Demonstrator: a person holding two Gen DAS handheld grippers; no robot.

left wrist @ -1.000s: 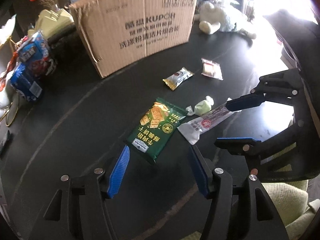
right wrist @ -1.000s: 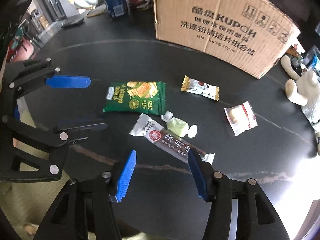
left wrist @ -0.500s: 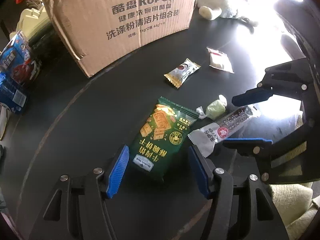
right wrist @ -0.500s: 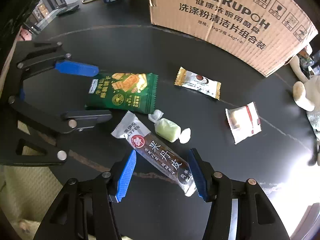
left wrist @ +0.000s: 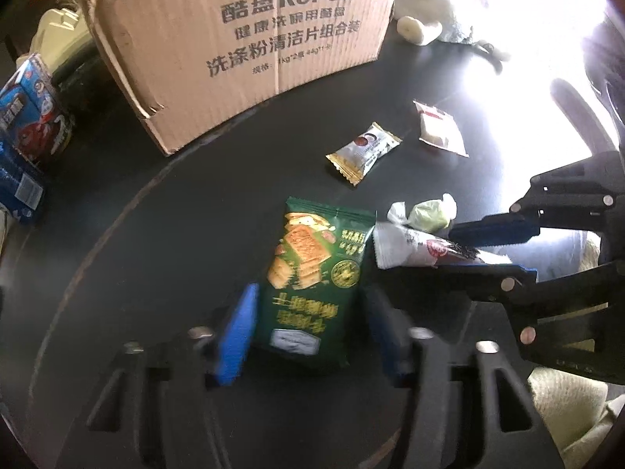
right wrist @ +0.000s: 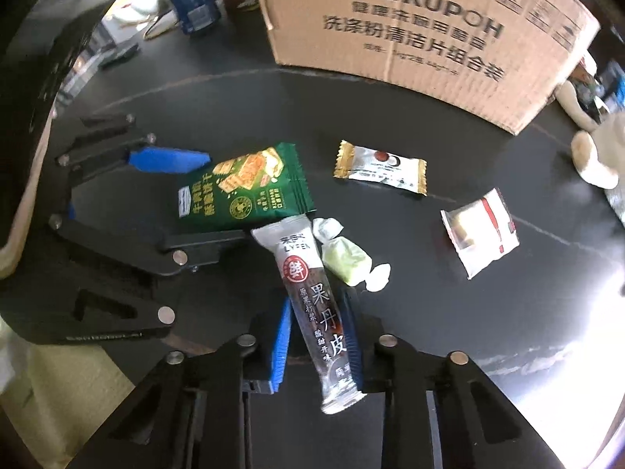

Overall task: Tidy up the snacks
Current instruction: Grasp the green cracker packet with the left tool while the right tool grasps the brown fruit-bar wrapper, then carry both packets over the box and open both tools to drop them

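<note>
Nearest the table's near edge, the right gripper [right wrist: 317, 338] is seen with its blue pads drawn in against the sides of the fruit-leather bar [right wrist: 318, 308], which is taken to be gripped; whether the bar is lifted clear of the black table [right wrist: 242, 117] cannot be told. Just to the left, the left gripper [left wrist: 308, 330] is held wide, its two pads straddling the lower end of the green cracker packet [left wrist: 312, 285] without evident contact; the packet lies flat on the table.

Touching the upper end of the bar, a pale green twist-wrapped candy [right wrist: 347, 262] is seen. Farther in, toward the table's middle, a gold-edged candy wrapper [right wrist: 381, 168] and a white-and-red sachet [right wrist: 480, 232] lie well apart from each other and from both grippers.

At the far side of the table stands the cardboard box [right wrist: 422, 35], presumably the intended receptacle; its interior is not shown. Blue snack packages [left wrist: 27, 125] are stacked at the far left edge, and a plush toy [right wrist: 597, 156] lies at the far right.

The task is judged to be at an early stage: five loose snacks are on the table surface, one is grasped, one is about to be grasped, and three are untouched.
</note>
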